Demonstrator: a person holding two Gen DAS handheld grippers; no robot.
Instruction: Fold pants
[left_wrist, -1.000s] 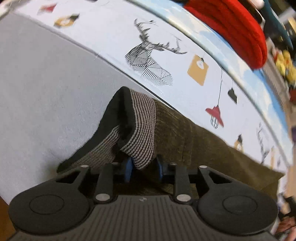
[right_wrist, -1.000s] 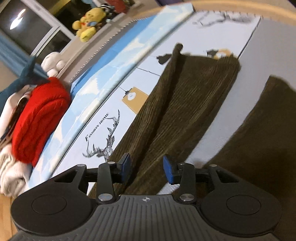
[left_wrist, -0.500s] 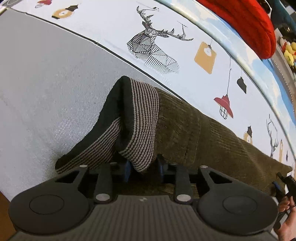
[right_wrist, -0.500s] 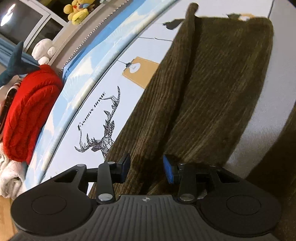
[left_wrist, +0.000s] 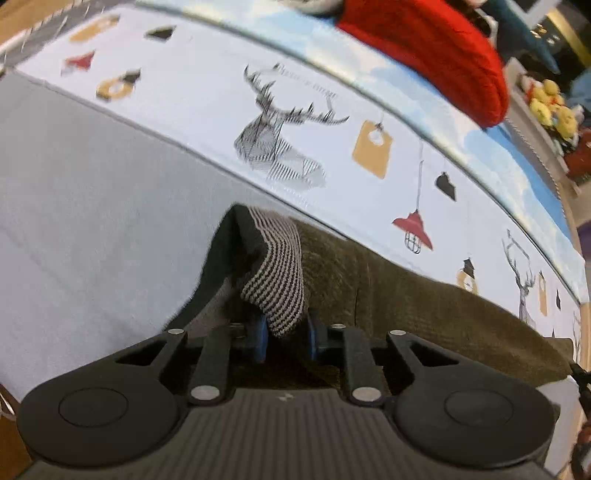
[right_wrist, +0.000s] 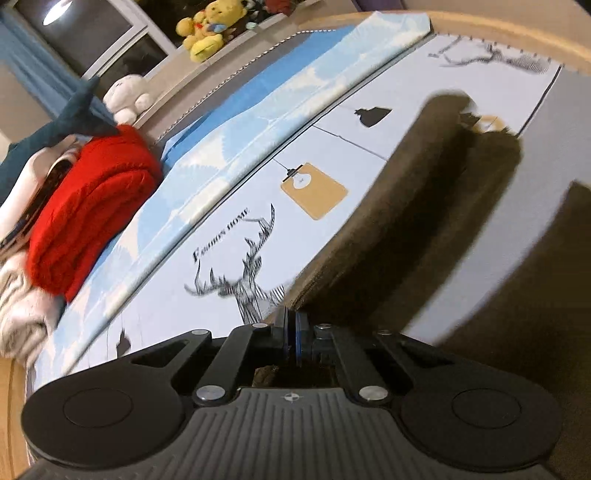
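a grey sheet (left_wrist: 92, 206) meets a deer-print cover (left_wrist: 207, 92). the left gripper (left_wrist: 284, 338), jaws just narrowing, pinches the brown corduroy pants (left_wrist: 424, 306) at the striped waistband (left_wrist: 280, 273). the right gripper (right_wrist: 291, 332) clamps their hem. a red sweater (right_wrist: 92, 206) lies by plush toys (right_wrist: 201, 31).

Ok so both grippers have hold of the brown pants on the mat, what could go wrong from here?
1. The left gripper pinches only the striped waistband, its jaws just closing; the thick band could slip out.
2. The right gripper, just closed, holds a thin edge of the pants, which may pull free.
3. The lifted fabric already sags, so the fold may land crooked on the mat.
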